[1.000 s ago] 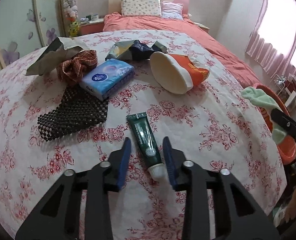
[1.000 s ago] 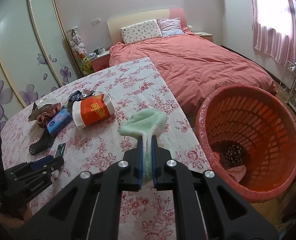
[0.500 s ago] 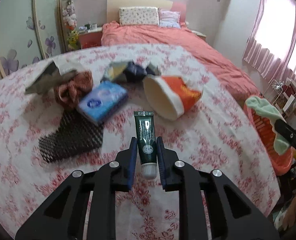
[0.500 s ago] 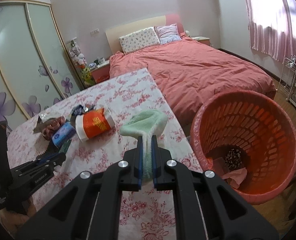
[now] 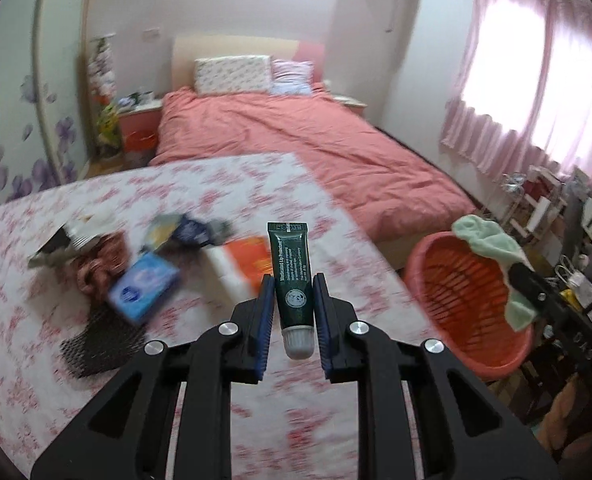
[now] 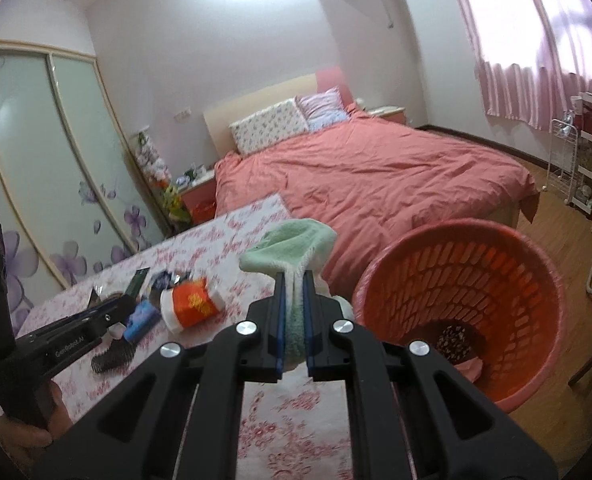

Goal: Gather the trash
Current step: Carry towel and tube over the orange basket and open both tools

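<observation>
While both grippers are loaded, the step in hand looks like the carry to the orange-red slatted plastic basket (image 6: 460, 304), which stands on the floor beside the table with the pink floral cloth (image 5: 224, 184). The left gripper (image 5: 293, 312) pinches a dark green squeeze tube with a white cap (image 5: 291, 280), cap toward the camera; the right gripper (image 6: 293, 320) has its jaws pressed onto a pale green fluffy cloth (image 6: 292, 248), held near the basket's rim. Next, each piece probably needs bringing over the basket mouth before release. A second ago the tube lay on the tablecloth between spread jaws; now it is clamped and lifted, and the basket has come into the left view.
</observation>
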Available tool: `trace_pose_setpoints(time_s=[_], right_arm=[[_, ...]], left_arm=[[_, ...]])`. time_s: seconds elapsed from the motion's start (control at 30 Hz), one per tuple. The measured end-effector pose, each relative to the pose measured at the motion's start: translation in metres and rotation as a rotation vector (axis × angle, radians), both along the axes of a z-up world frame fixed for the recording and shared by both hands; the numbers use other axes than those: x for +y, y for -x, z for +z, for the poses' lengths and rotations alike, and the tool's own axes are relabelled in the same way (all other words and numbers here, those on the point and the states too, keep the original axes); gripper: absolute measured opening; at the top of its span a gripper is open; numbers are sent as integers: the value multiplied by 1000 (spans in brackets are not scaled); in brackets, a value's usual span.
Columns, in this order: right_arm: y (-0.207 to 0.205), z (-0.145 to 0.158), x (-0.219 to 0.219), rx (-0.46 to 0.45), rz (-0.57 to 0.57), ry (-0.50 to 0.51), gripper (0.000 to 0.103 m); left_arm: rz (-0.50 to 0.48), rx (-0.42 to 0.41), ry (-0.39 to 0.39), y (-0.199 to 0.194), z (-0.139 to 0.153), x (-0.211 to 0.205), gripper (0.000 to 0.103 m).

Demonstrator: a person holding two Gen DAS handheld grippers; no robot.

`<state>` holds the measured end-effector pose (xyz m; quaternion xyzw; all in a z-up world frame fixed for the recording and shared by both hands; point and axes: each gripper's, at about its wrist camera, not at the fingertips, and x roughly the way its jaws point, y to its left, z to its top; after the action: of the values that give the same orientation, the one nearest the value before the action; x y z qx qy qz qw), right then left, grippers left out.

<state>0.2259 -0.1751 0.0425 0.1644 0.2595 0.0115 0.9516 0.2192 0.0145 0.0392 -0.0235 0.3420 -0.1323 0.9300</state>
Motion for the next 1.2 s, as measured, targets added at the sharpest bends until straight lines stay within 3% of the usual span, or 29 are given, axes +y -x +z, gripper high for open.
trace_pose_setpoints(time_s=[0.3, 0.6, 0.9, 1.0, 1.03, 1.1, 1.2], right_arm=[[17, 10, -59, -69, -141, -25, 8], [20, -3, -118, -69, -239, -72, 8], [12, -23, -154, -51, -272, -127, 9], [6, -31, -161, -38, -267, -144, 14], [4, -34, -163, -32, -270, -148, 17], [1, -41, -169, -14, -274, -160, 19], [-1, -50, -171, 12, -290, -163, 28]], left_arm=[[-166, -31, 35, -5, 8, -77, 20], [-313, -22, 57, -13, -2, -150, 20], [-370, 22, 48, -16, -21, -185, 20], [-379, 57, 36, -20, -31, -193, 20], [-378, 65, 33, -20, -33, -194, 22], [-375, 84, 18, -22, -42, -198, 37], [-360, 101, -1, -22, -49, -197, 44]])
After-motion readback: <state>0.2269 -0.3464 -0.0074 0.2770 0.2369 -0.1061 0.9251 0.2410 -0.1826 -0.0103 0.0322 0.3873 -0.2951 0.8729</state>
